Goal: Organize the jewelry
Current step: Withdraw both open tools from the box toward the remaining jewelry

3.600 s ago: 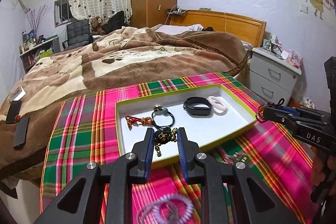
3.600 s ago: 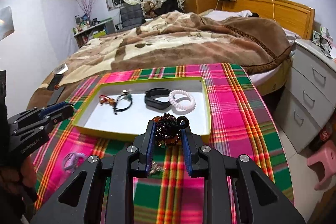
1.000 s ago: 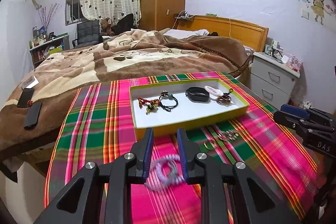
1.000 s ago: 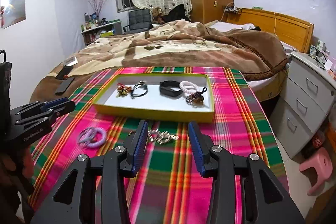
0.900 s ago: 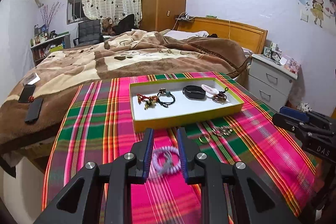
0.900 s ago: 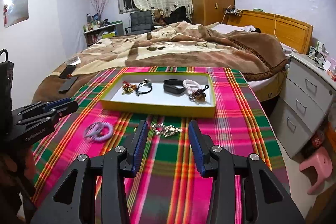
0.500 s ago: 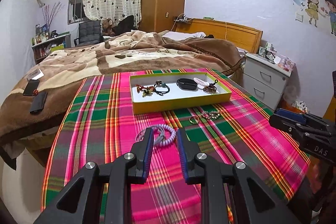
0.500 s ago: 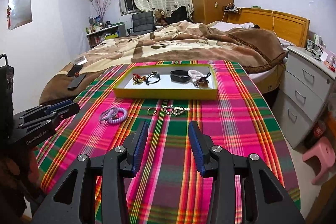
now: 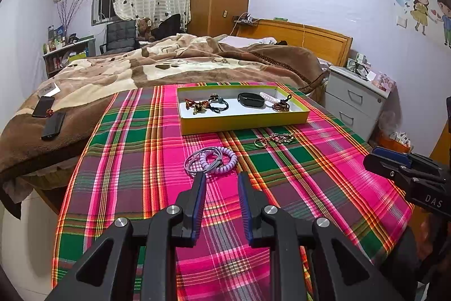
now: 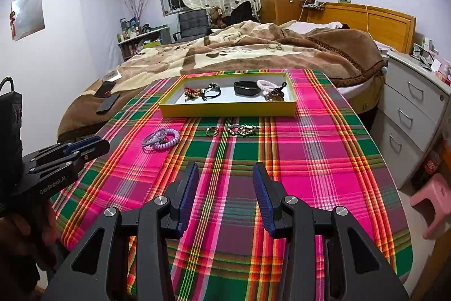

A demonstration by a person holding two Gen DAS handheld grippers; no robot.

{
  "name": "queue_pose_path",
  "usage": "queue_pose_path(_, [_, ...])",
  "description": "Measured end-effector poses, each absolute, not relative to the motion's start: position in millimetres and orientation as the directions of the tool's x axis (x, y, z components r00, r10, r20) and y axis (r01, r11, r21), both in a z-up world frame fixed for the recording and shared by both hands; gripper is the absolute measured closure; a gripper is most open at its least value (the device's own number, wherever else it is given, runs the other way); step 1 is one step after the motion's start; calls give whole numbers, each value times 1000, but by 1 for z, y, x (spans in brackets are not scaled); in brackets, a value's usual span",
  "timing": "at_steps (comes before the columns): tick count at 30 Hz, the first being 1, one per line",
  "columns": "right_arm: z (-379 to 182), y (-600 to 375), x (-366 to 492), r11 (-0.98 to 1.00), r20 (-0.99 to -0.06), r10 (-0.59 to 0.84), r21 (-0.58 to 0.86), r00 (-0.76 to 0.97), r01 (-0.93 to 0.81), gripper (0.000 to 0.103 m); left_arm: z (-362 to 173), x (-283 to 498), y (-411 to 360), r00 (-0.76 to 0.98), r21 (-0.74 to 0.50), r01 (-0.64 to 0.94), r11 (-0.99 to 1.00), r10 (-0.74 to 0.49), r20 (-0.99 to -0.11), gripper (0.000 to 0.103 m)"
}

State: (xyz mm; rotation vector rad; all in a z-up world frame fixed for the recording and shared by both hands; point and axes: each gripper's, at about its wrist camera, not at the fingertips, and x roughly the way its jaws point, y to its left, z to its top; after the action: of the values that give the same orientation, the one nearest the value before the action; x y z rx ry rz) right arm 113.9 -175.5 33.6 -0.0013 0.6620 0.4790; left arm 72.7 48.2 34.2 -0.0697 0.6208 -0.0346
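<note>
Jewelry is split between two places: a black band (image 9: 251, 100), a white coil (image 9: 269, 97) and beaded pieces lie sorted in the yellow tray (image 9: 245, 123) at twelve o'clock, likely the collecting spot, while a lilac coil (image 9: 211, 160) and a chain (image 9: 277, 138) wait loose on the cloth just short of it. The left claw (image 9: 220, 182) hangs apart and empty just behind the lilac coil, probably lined up for it; the right claw (image 10: 224, 174) stands wider, also empty, with the chain well ahead at twelve o'clock. The counter (image 10: 324, 160) wears a pink-green plaid cloth. A bed (image 10: 253, 52) lies beyond, drawers (image 10: 408, 109) at three o'clock.
</note>
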Motion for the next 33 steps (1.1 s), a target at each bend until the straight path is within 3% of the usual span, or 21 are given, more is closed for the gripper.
queue_pose_path(19, [28,-162,129,885,-611,435,152,661,-441,62,22,102,65,781,-90,-24,996,-38,-623,80])
queue_pose_path(33, [20,-146,153,875,-635,444,152,633,-460,62,4,149,79,719,-111,-37,993,-50,-693,75])
